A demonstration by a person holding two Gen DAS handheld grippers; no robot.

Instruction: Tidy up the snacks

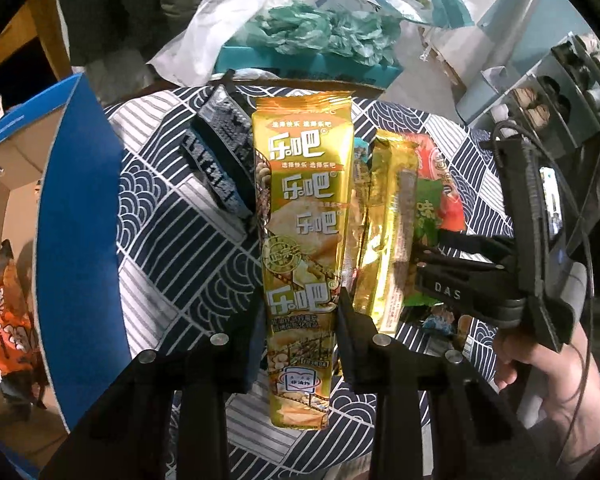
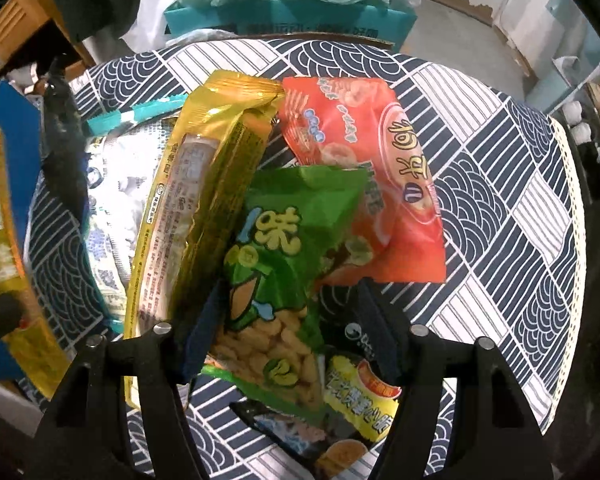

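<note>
A long gold chip packet [image 1: 300, 216], printed with white Chinese lettering and pictures of crisps, stands upright above the desk [image 1: 172, 248], pinched near its lower part between the fingers of the left hand-held gripper [image 1: 300, 320]. To its right lies a heap of snacks: a second gold packet [image 2: 204, 200] lying back-side up, a green corn-snack bag [image 2: 284, 264] and an orange-red bag [image 2: 364, 184], with a silvery blue-printed pack [image 2: 116, 208] beneath them and a dark packet with a yellow label [image 2: 356, 404] nearest the right camera.

The right hand-held gripper [image 2: 288, 340] has its fingers spread on either side of the green bag's lower end; whether they press it cannot be told.

The desk is covered by a navy and white cloth of wave and stripe patches. A blue-edged cardboard box [image 1: 72, 216] stands at the left with an orange snack bag [image 1: 8, 320] inside. Beyond the desk sit a teal box [image 2: 292, 20] and crumpled green plastic [image 1: 324, 28].
</note>
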